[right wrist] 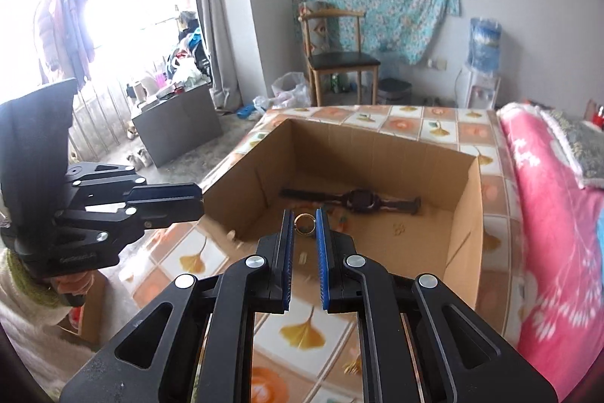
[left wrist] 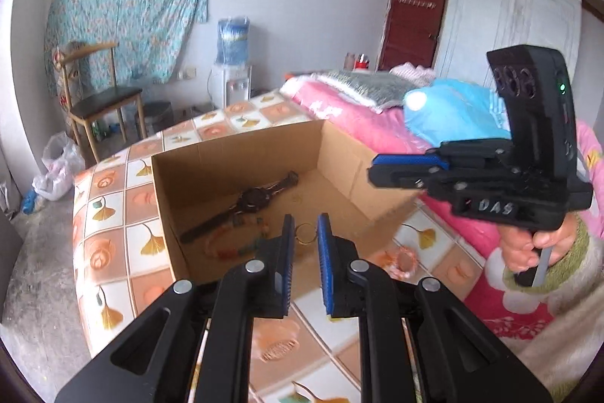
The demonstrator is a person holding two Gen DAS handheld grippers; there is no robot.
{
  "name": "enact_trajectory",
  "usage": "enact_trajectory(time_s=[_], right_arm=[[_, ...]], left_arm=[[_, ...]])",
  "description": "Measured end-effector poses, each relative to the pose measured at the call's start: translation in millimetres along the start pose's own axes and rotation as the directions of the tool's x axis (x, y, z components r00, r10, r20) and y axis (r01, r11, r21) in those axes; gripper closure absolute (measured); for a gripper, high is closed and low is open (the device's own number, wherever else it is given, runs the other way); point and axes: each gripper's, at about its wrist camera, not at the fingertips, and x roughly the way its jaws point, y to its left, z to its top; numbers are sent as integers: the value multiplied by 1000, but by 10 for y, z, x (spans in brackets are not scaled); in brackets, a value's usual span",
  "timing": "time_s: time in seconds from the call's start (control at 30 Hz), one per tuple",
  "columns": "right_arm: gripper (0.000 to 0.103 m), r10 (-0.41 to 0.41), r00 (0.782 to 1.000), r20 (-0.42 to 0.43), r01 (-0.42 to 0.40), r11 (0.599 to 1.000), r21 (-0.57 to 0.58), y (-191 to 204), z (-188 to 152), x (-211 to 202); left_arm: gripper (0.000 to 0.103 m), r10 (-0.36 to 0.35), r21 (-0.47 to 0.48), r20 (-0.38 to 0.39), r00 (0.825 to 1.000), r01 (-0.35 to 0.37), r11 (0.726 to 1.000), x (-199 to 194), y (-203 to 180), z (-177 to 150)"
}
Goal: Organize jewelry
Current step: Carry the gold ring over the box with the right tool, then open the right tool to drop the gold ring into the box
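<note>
The left gripper pinches a thin gold ring between ribbed blue pads; the right gripper likewise clamps a round metal ring, hoop facing the camera. Beyond, in the open cardboard box on the tile-patterned cloth, a dark wristwatch lies flat, strap running crosswise, beside a beaded bracelet.

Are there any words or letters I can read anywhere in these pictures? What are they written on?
"DAS": pale hand-drawn letters on the black body of the right gripper, left wrist view.
Small embossed word on the body of the left gripper, right wrist view: too blurred to read.
Markings on the orange squares of the patterned tablecloth: too blurred to read.
</note>
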Motion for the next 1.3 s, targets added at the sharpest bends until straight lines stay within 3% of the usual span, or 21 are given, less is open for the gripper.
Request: enact_trajectory(time_s=[0.1, 0.17, 0.27, 0.33, 0.4, 0.53, 0.67, 0.77, 0.97, 1.13, 1.3], right_arm=[[94, 49, 993, -103, -43, 997, 59, -259, 185, 255], [94, 81, 976, -202, -61, 992, 108, -436, 305, 515], [94, 146, 932, -331, -92, 981, 173, -641, 379, 876], [94, 151, 900, -410, -75, 978, 196, -747, 394, 1122], [94, 144, 873, -466, -57, 979, 195, -788, 378, 1287], [94, 127, 832, -540, -34, 983, 178, -844, 378, 1525], [93, 108, 809, -578, -23, 988, 153, -836, 375, 1697], [93, 113, 804, -584, -22, 987, 160, -857, 374, 1795], [89, 101, 815, -571, -19, 989, 148, -828, 387, 1814], [87, 94, 823, -560, -10, 988, 152, -873, 406, 1776], [84, 82, 848, -524, -1, 988, 153, -901, 481, 1628]], left_arm=[[91, -20, -12, -123, 992, 19, 1000, 339, 200, 179], [91, -58, -45, -225, 973, 49, 998, 588, 340, 224], [91, -86, -75, -403, 911, 61, 995, 998, 521, 243], [91, -76, -68, -469, 880, 50, 996, 1134, 541, 193], [91, -71, -73, -541, 838, 37, 997, 1292, 614, 142], [90, -63, -49, -612, 789, 42, 998, 1461, 630, 126], [90, -43, -34, -653, 756, 28, 999, 1578, 640, 159], [90, -17, -5, -671, 741, 18, 1000, 1640, 628, 170], [90, 7, 13, -687, 727, 3, 1000, 1665, 635, 185], [89, 16, 15, -682, 731, -8, 1000, 1638, 645, 211], [87, 30, 20, -665, 747, -23, 1000, 1594, 664, 247]])
